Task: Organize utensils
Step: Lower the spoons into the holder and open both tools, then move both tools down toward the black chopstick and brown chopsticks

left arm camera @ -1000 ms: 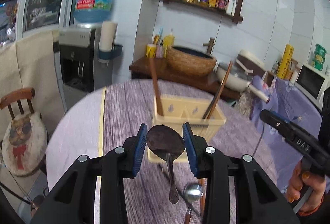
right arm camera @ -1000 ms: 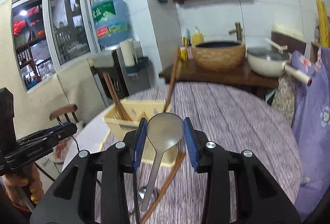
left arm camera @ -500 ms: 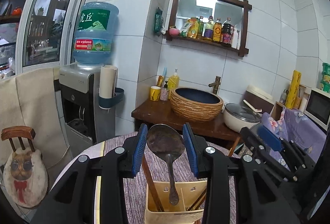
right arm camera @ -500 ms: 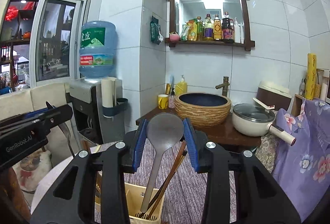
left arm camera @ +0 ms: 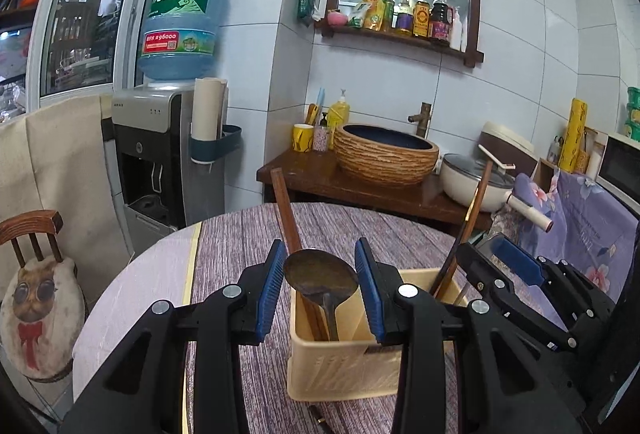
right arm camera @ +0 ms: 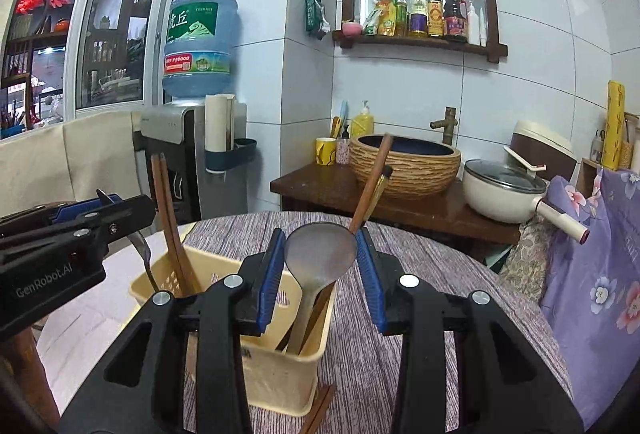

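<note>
Chopsticks [right arm camera: 170, 230] of brown wood stand at lower left of the right wrist view in a ribbed cream plastic caddy [right arm camera: 280, 366] on the striped purple surface [right arm camera: 420, 298]. Left gripper [left arm camera: 320, 284] fingers clamp a dark tarnished spoon [left arm camera: 320, 276], handle down in the caddy's left compartment. Right gripper [right arm camera: 320, 272] fingers clamp a pale metal spoon [right arm camera: 320, 254], handle in the right compartment beside slanted chopsticks [right arm camera: 370, 186].

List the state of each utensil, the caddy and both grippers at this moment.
left gripper: shut on dark spoon.
dark spoon: bowl up, handle down inside yellow caddy.
right gripper: shut on steel spoon.
steel spoon: bowl up, handle down in caddy's other compartment.
yellow caddy: upright on table.
chopsticks: standing, leaning in caddy.
</note>
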Available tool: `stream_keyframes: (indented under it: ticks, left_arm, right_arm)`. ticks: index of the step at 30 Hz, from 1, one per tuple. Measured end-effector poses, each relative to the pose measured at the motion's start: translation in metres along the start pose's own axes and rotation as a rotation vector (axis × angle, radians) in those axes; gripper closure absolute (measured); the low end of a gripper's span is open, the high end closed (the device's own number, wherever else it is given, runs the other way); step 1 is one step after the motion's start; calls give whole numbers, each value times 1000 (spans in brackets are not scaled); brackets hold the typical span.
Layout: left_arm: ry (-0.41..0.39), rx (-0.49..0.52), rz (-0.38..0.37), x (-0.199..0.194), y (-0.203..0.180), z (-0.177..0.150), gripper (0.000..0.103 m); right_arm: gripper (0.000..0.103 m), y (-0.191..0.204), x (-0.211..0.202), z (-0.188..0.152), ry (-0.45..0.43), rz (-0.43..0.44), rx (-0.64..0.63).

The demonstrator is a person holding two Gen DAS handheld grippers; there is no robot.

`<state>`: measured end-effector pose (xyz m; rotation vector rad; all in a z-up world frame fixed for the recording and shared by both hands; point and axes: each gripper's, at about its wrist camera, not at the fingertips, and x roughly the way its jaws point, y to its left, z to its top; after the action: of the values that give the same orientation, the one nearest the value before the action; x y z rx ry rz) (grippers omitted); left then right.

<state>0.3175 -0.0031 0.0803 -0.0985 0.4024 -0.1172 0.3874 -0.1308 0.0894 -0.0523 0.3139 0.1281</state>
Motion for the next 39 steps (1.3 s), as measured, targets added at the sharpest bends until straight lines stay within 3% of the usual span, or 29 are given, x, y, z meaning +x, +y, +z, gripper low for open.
stream_keyframes:
  ticks: [6,9,13,16,20,29,35,39]
  left_arm:
    - [20,18,-15,-2,3,-13,66]
    - [17,23,-18,-8,4,-15,63]
    - [-12,5,-28,-25,8,-15,50]
    - [-21,-23,-32,-40,13,-20,41]
    - [31,-47,-31,-48,18,-36,36]
    - [219,-115,-29,-52,39,-90,37]
    - [323,-101,-47,-46,35,-125,49]
    - [375,-108,-56,-40,34,-139,55]
  right_arm:
    - [63,0,-2,-17,29,17,-7]
    - [55,-2,-8,-20,30,25,7]
    - [53,-8,-28,-21,17,44,33]
    - [43,-16,-45,-25,30,77,65]
    - [42,-20,-64,-37,75,89,65]
    - [42,-35,-80,-95,287,107,134]
    - [42,-34,-79,-139,425,175,163]
    - [42,-27,-81,-158,467,190,152]
